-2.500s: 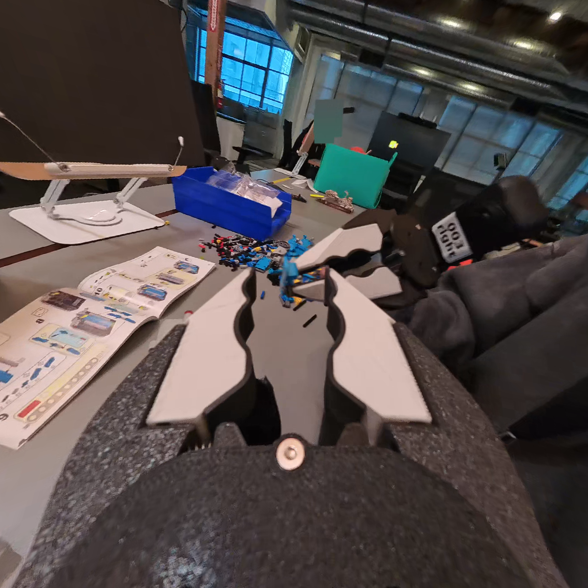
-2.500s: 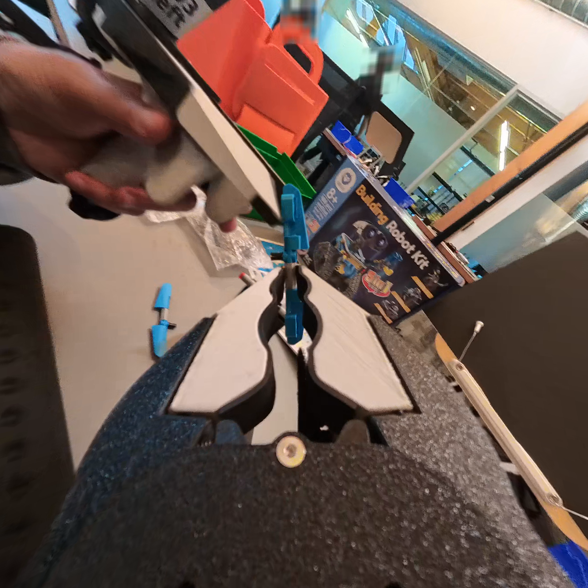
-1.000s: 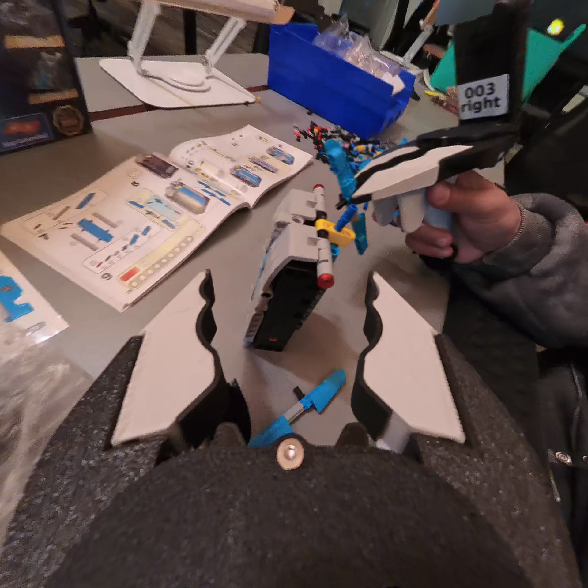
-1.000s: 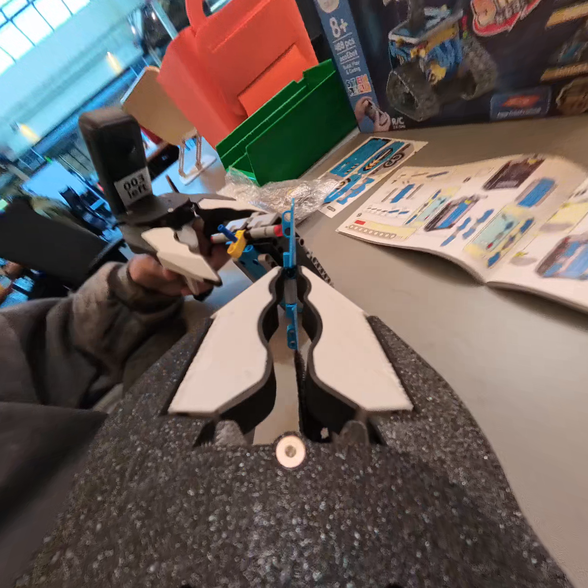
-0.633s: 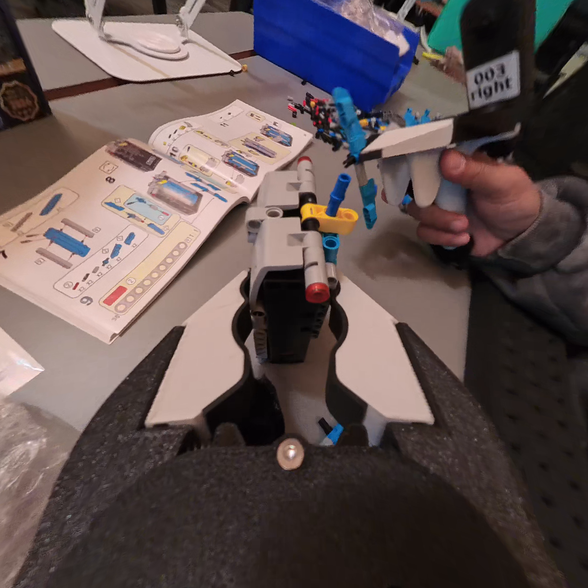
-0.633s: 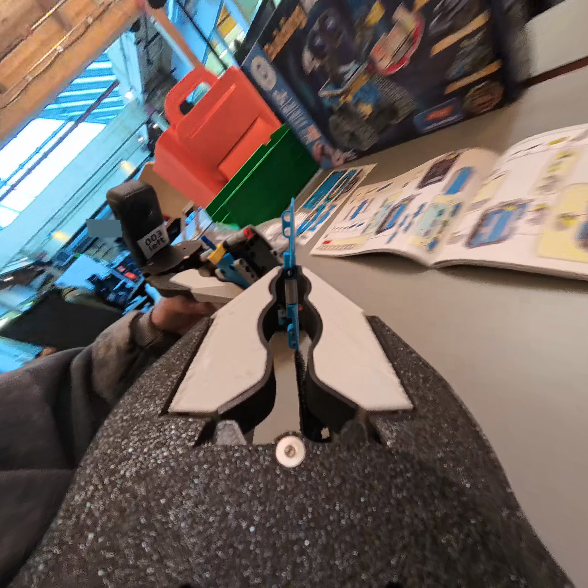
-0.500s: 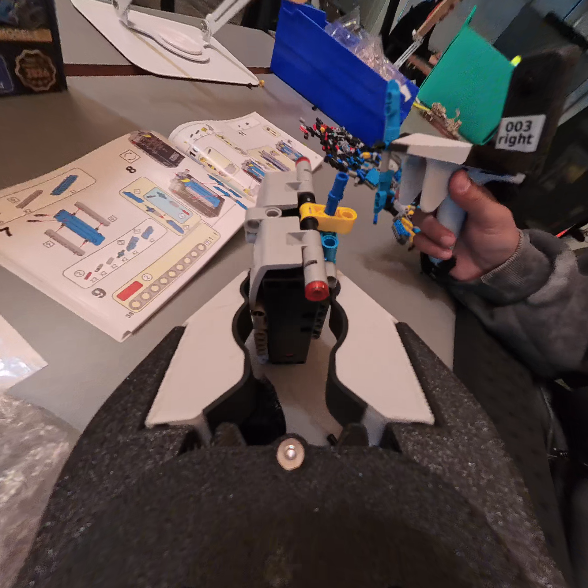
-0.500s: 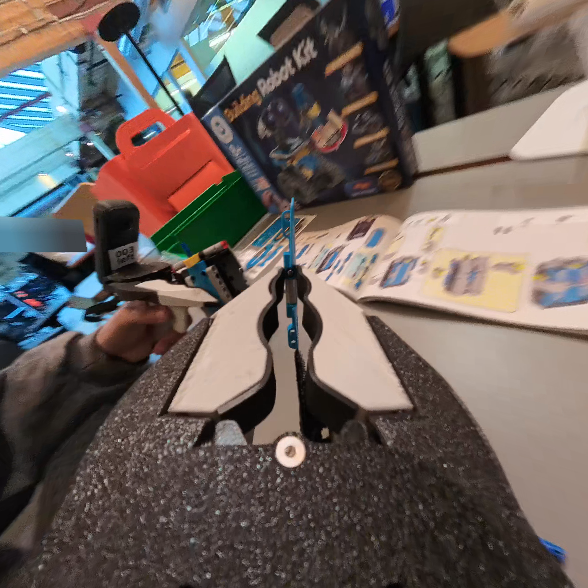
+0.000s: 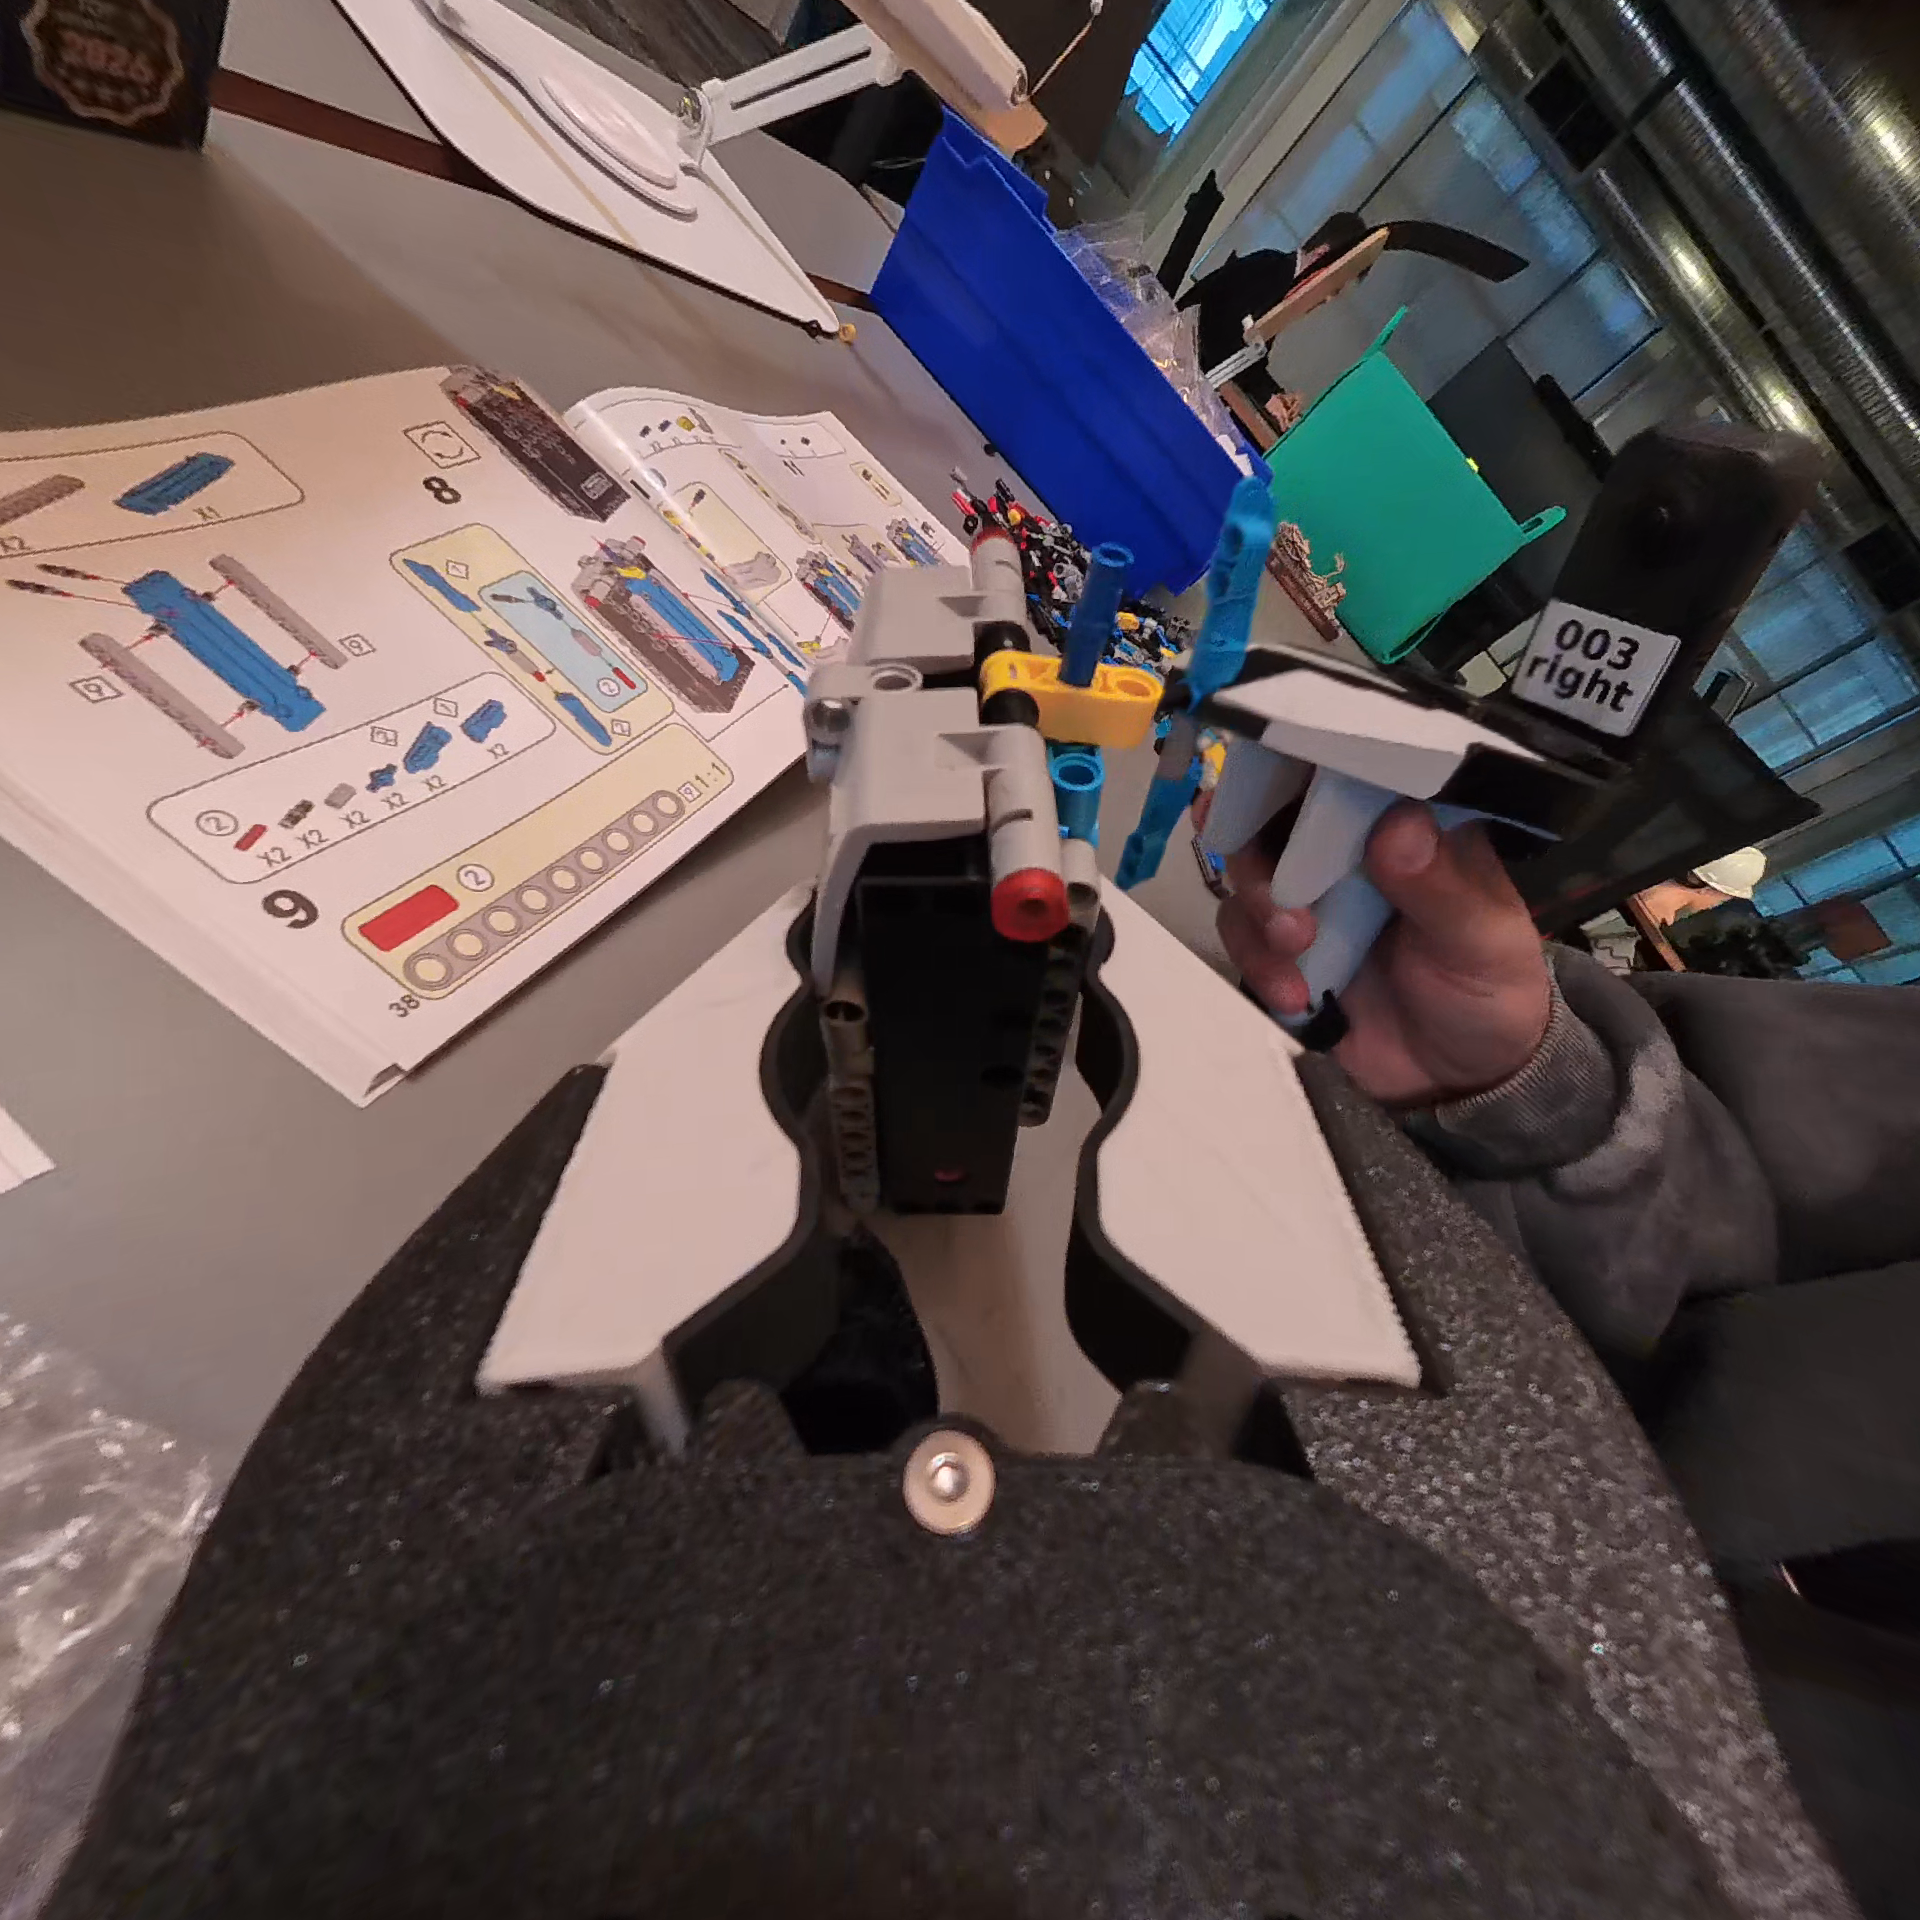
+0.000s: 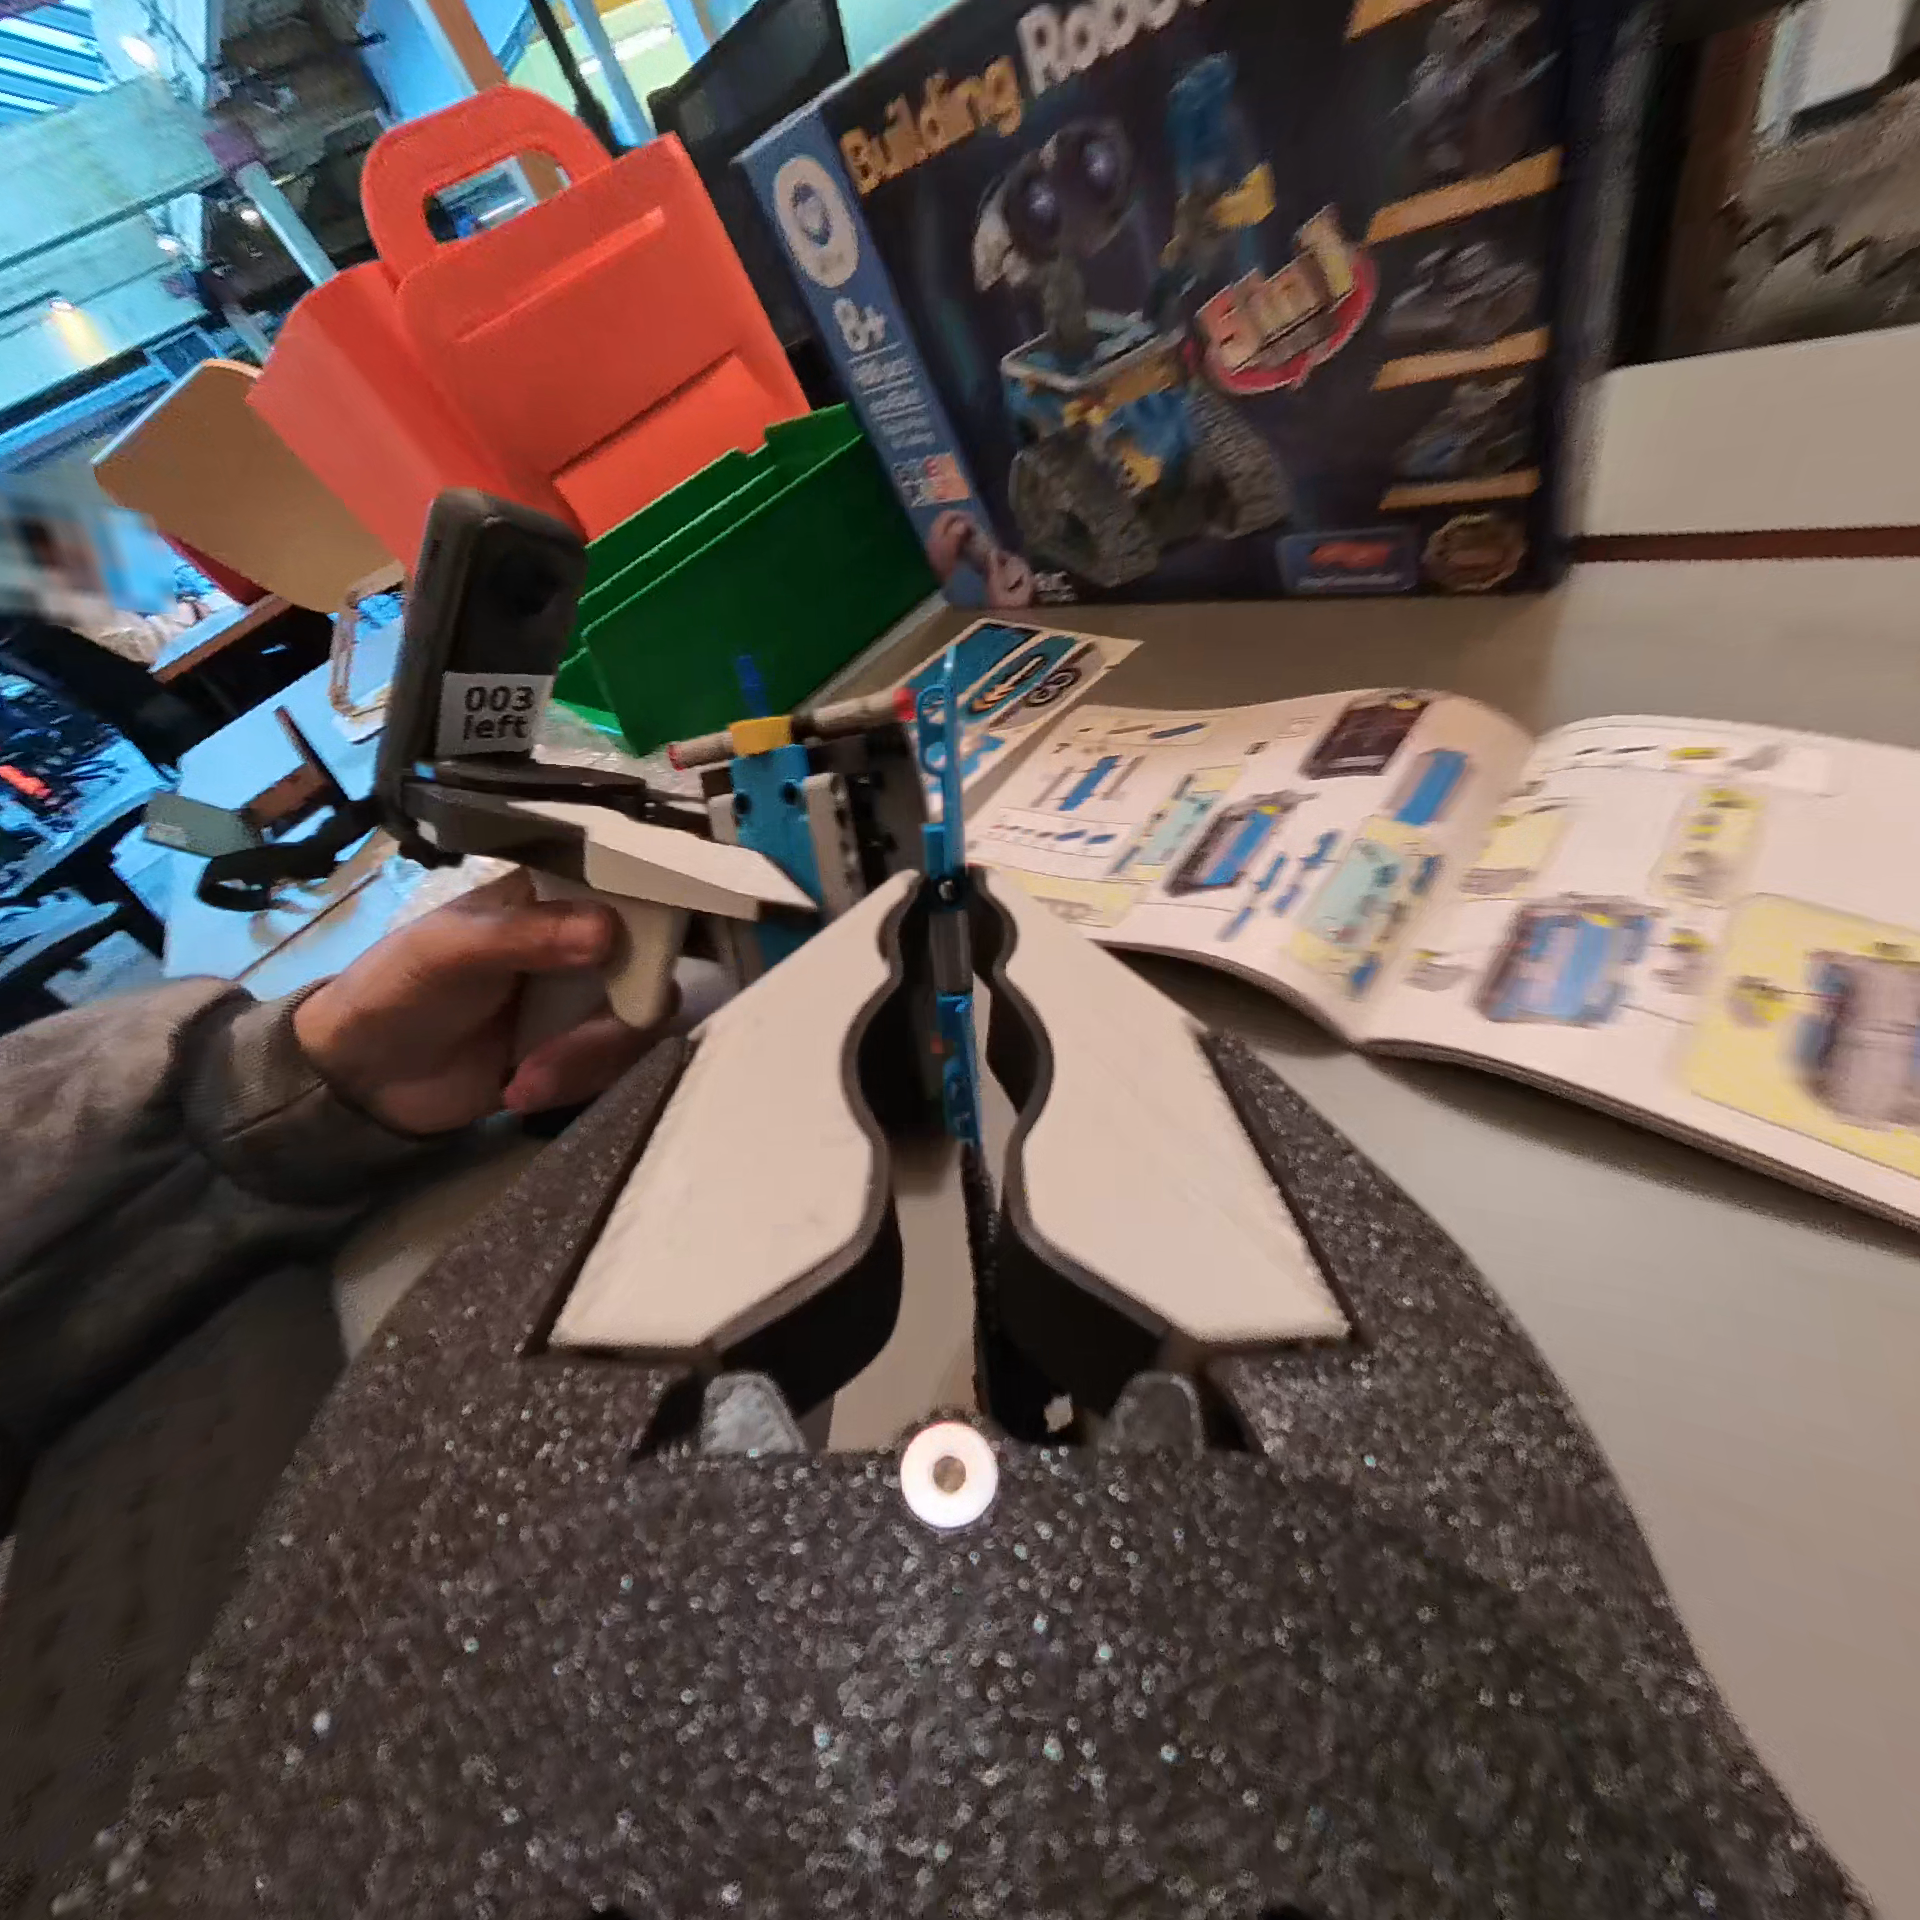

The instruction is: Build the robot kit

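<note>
**Both grippers loaded, block assembly and blue beam held close together**

Left wrist view: my left gripper (image 9: 951, 1023) is closed on the grey-and-black block assembly (image 9: 940, 935), its fingers clamping the black body low down, with the grey top, a red-tipped axle (image 9: 1013, 810) and a yellow connector (image 9: 1075, 686) sticking out ahead. I judge it rigid and fairly chunky, but the pinned-on bits look like they could pop loose under a side load, so the flat black flanks seem the right place to hold. The right gripper (image 9: 1195, 691) comes in from the right, a hand (image 9: 1392, 966) on its handle, carrying a thin blue beam (image 9: 1210, 686) just beside the yellow connector; I cannot tell whether they touch. Below lies the grey table (image 9: 156, 1174), smooth and matte, with an open instruction booklet (image 9: 343, 665), a blue bin (image 9: 1049, 384) and a scatter of small loose parts (image 9: 1049, 561) in front of it. Large windows and ducting show behind.

Right wrist view: my right gripper (image 10: 948, 888) is pinched shut on the blue beam (image 10: 951, 935), held edge-on. It looks light, stiff and slim, easy to twist in the grip. The assembly (image 10: 800, 821) sits just ahead in the left gripper (image 10: 727, 883). An orange case (image 10: 540, 312), green tray (image 10: 748, 603) and printed kit box (image 10: 1195, 312) stand behind.
</note>
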Demonstrator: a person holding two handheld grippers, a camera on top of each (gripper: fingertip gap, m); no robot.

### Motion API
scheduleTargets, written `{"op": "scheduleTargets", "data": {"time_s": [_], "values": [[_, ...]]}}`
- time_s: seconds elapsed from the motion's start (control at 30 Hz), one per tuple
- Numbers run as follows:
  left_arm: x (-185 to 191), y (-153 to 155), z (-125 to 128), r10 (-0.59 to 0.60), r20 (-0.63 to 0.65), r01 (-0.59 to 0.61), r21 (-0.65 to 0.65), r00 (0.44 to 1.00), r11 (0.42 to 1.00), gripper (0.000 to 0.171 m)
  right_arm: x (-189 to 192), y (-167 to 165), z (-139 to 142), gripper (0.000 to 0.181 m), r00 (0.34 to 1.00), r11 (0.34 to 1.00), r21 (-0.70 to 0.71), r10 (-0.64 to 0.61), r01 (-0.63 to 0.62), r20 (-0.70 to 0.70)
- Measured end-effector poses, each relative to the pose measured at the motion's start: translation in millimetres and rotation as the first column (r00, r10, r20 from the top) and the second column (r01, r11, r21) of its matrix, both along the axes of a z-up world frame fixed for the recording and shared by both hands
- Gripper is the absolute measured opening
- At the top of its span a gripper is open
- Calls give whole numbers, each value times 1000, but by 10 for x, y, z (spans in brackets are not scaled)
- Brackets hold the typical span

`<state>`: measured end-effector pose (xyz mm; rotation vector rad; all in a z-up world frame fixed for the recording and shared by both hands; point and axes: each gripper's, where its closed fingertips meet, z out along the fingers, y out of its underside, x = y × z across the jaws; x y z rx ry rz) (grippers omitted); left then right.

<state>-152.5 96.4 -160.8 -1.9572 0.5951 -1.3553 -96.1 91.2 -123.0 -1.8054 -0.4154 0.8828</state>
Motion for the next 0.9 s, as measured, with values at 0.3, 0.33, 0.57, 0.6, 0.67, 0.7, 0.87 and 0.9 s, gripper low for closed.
{"op": "scheduleTargets", "data": {"time_s": [0.3,0.33,0.57,0.6,0.67,0.7,0.87,0.9], "values": [[1,-4,3,16,-7,-16,12,1000,1000,45,-429,39,-140,6,997,996,-64,58,-55,46],[2,-3,3,18,-7,-18,11,1000,1000,45,-451,33,-173,7,997,995,-76,64,-60,53],[-1,-8,3,28,-13,-28,16,1000,999,45,-469,49,-207,7,980,1000,1,27,-27,197],[1,-9,2,30,-18,-30,20,999,999,45,-467,49,-209,7,972,1000,23,14,-20,233],[5,-14,6,38,-23,-37,36,999,999,44,-469,42,-211,7,954,998,58,-9,-8,299],[6,-21,8,38,-28,-37,46,999,998,44,-470,35,-209,7,950,998,62,-12,-8,313],[11,-43,7,60,-110,-44,150,992,988,44,-470,6,-213,6,934,998,50,5,-24,356],[8,-47,7,61,-120,-40,164,991,986,44,-473,1,-214,7,928,997,69,10,-39,374]]}}
